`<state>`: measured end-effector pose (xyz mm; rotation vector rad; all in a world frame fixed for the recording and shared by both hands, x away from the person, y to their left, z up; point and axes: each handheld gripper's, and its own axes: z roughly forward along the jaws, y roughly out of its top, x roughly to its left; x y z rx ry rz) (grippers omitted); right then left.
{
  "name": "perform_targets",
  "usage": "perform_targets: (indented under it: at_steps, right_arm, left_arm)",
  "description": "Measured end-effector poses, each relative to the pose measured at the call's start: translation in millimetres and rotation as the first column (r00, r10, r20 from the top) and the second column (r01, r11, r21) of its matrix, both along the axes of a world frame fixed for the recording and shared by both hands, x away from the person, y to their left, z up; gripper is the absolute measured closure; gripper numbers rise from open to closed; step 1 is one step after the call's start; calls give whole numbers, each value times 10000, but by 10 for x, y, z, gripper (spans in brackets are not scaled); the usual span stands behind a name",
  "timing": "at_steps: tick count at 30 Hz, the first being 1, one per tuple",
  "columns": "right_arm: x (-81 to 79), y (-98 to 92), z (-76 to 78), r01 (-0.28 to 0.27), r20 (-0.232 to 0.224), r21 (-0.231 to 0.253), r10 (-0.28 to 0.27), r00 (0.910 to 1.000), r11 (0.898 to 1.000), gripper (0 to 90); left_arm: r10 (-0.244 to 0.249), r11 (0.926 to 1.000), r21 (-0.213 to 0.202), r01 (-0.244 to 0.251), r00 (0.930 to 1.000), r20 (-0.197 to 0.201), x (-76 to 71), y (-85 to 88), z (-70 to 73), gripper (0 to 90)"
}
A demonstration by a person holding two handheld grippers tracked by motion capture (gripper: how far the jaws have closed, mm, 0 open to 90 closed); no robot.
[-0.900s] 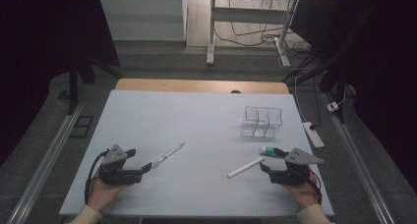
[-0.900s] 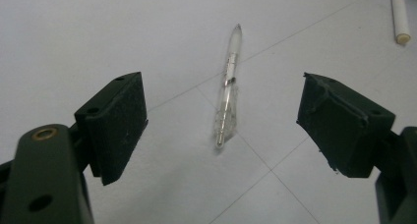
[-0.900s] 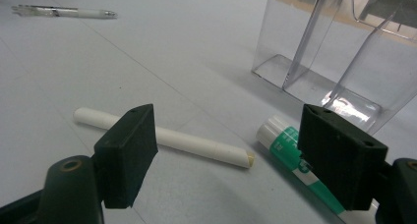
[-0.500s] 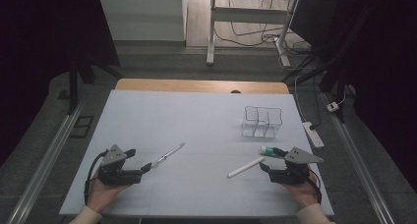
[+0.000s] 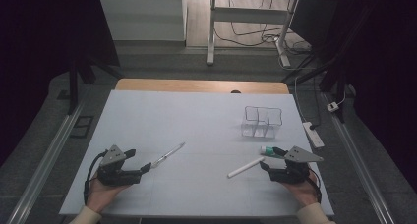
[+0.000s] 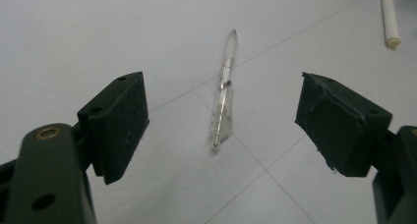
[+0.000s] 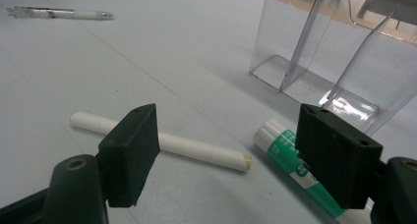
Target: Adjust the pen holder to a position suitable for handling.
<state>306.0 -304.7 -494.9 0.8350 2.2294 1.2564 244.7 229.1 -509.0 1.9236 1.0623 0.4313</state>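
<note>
Your left gripper (image 5: 146,167) rests low on the table (image 5: 196,116) with its jaws spread wide and nothing between them; the clear pen (image 6: 223,94) lies just ahead of them, centred in the gap in the left gripper view, its long axis running nearly straight away from you along the gripper's own line, butt end nearest and tip farthest; from above, the clear pen (image 5: 167,154) slants up and to the right from the jaw tips, close but not touching; a straight push forward looks enough to bring the pads either side of it, and nothing stands in that path. Your right gripper (image 5: 264,166) is likewise wide apart and empty; the white stick (image 7: 160,140) lies crosswise just beyond its left jaw, and the green-labelled glue stick (image 7: 285,155) angles in toward its right jaw; the left hand is clearly nearer the pen. Farther off stands the clear divided holder (image 5: 262,122), well apart from the pen, beyond the right gripper.
</note>
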Motion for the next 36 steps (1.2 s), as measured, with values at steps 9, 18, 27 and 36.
perform_targets:
  at_steps: [9,18,27,36]
  right_arm:
    - [37,14,102,129,44,142,-129,9999,9998,276]
    - [139,39,322,433,294,415,-445,9986,9982,293]
    - [239,55,570,1259,288,194,-1265,9916,9918,335]
    - [378,29,684,1656,210,222,-1661,9859,9859,385]
  left_arm:
    - [22,10000,-60,-22,10000,-3,5,11,1,205]
    - [26,10000,-82,-26,10000,10,6,9,11,206]
    - [-20,10000,-31,20,10000,11,1,-1,10,206]
    - [2,10000,-30,-2,10000,-14,3,3,6,207]
